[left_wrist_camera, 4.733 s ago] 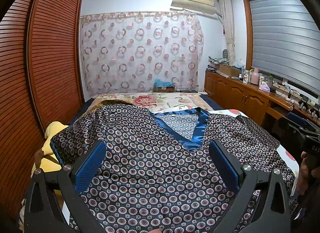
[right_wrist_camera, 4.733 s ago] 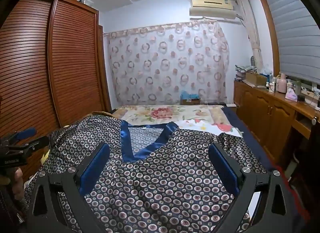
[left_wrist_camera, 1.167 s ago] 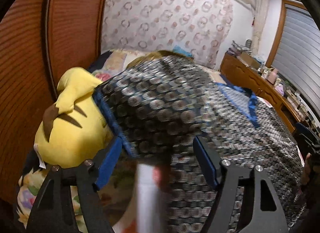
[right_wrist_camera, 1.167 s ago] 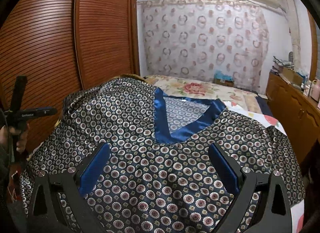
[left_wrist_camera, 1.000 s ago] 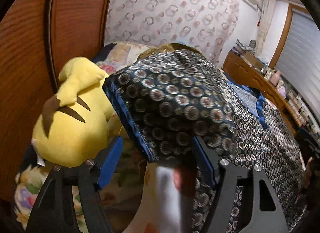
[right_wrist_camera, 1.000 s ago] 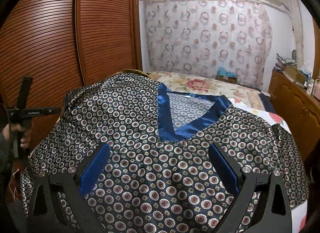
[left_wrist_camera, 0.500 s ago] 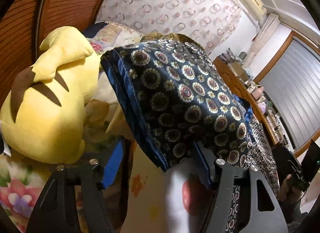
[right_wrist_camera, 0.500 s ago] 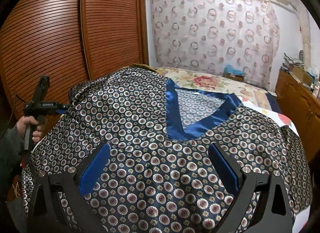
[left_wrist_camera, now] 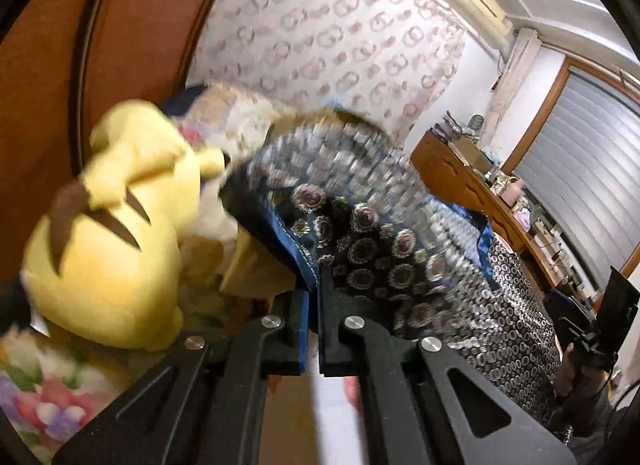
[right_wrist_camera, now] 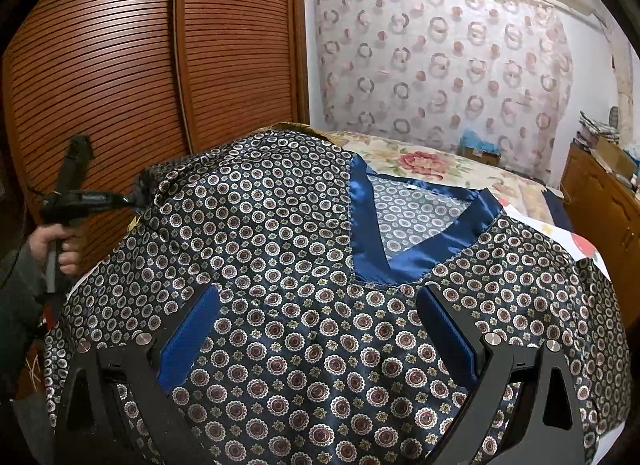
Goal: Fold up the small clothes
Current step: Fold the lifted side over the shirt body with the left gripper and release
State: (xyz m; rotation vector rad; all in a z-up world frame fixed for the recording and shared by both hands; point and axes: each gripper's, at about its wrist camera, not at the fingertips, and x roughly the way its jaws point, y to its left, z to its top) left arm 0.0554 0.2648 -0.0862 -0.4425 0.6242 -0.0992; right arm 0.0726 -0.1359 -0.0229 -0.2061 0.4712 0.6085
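Pinching sleeve hem, left gripper

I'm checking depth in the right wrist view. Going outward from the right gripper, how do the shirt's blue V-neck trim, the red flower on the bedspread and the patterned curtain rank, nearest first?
From the right gripper, whose jaws stand open over the shirt:
1. Blue V-neck trim, just beyond the fingers, centre-right.
2. Red flower on the bedspread, past the shirt's far edge.
3. Patterned curtain, against the back wall.

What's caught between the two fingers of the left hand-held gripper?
The blue-trimmed sleeve edge of the patterned shirt, pinched in the left hand-held gripper; the left wrist view shows it.
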